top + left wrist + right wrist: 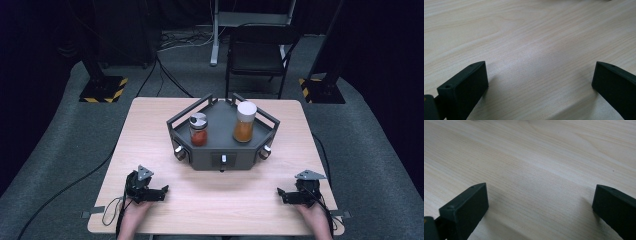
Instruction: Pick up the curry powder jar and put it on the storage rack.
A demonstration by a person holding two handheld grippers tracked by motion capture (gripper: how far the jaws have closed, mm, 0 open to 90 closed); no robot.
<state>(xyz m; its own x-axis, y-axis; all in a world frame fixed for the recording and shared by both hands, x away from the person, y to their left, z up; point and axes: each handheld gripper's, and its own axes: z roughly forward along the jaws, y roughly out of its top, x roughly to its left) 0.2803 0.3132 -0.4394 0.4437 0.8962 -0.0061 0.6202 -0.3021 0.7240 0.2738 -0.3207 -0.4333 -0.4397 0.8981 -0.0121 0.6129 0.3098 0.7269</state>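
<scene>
A dark grey hexagonal tray (200, 159) with low railed walls and 3 knobs on its front faces sits at the middle of the wooden table (150, 130). Inside it stand 2 jars, both upright and apart from each other. The shorter spice jar (198, 129), at the tray's left, has a silver cap and is about half full of red powder. The taller jar (245, 122), at the tray's right, has a white lid and holds orange-brown powder almost to the top.

The left gripper (162, 192) rests on the table well in front of the tray's left corner, jaws spread wide with bare wood between them. The right gripper (281, 194) rests well in front of the tray's right corner, jaws likewise spread over bare wood.
</scene>
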